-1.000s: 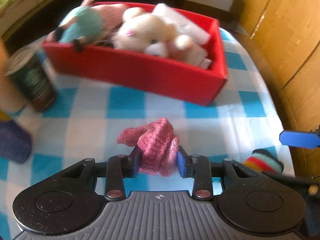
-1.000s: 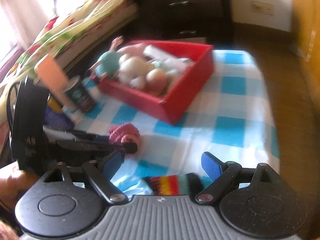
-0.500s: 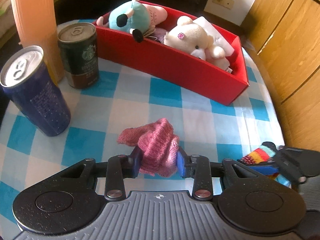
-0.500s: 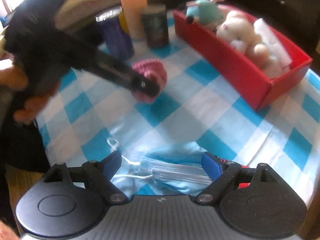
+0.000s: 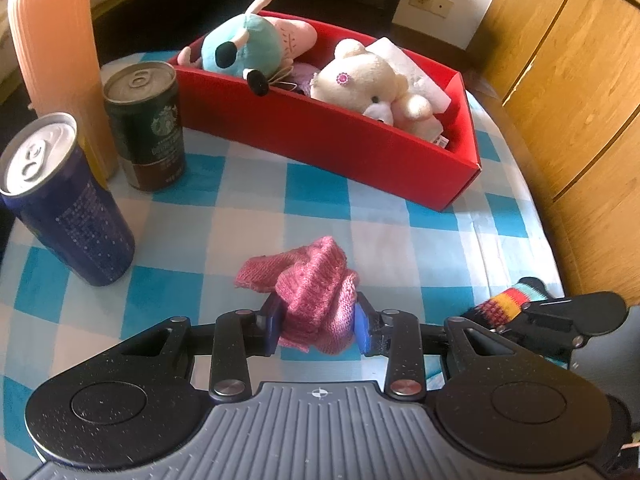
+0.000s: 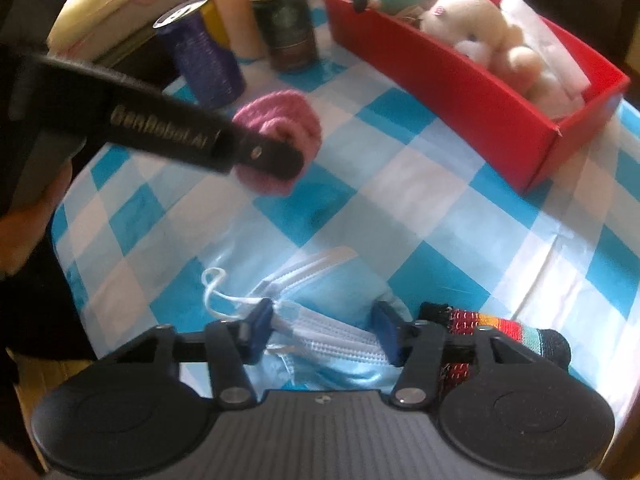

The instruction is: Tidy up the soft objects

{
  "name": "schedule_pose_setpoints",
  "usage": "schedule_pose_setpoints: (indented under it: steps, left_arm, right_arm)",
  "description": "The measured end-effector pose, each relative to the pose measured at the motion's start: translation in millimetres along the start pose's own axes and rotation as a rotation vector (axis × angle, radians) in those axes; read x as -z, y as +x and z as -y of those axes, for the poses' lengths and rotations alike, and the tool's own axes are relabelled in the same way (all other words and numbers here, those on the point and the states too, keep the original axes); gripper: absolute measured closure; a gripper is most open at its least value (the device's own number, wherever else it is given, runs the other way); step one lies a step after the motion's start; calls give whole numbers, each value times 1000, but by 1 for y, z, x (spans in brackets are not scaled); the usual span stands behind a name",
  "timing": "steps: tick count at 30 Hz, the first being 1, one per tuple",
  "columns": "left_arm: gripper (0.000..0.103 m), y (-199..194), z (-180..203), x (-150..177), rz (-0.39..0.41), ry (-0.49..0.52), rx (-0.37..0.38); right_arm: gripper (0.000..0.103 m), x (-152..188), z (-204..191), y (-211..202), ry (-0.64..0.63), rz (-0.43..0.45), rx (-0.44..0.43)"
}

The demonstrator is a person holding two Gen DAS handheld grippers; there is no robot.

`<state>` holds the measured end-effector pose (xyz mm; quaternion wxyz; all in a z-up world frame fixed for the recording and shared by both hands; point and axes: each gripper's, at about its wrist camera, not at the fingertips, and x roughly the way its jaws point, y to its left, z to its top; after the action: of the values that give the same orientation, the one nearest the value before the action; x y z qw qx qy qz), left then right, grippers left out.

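The pink knitted cloth [image 5: 316, 292] is clamped in the left tool [image 5: 316, 326] above the desk's middle. The right tool's [image 6: 322, 332] jaws have just been closing around the pale blue pleated face mask [image 6: 320, 340] at the near edge; a thin pinch could let it slip out, or the checked tablecloth [image 6: 400, 208] could be caught.

The checked table [image 5: 224, 216] carries a red box [image 5: 360, 148], two cans, a face mask [image 6: 320, 332] and a striped sock [image 6: 508, 330].

Knitted pink cloth [image 5: 316, 280]; matt red box [image 5: 332, 144]; glossy metal cans [image 5: 144, 124].
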<state>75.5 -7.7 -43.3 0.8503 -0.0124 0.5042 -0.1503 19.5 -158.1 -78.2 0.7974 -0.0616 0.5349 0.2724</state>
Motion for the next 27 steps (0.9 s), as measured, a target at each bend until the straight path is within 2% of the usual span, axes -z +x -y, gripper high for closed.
schedule_pose_setpoints:
  steps: [5, 11, 19, 27]
  left_arm:
    - [66, -3, 6, -1, 23, 40, -32]
    - [66, -6, 15, 0, 59, 104, -95]
    - [66, -8, 20, 1, 75, 136, -118]
    - [66, -9, 21, 2, 87, 155, -136]
  right_arm:
    - [85, -2, 9, -6, 83, 20, -28]
    - [100, -8, 19, -17, 145, 68, -19]
    - [102, -8, 15, -17, 141, 70, -20]
    - [103, -10, 22, -25, 183, 120, -26]
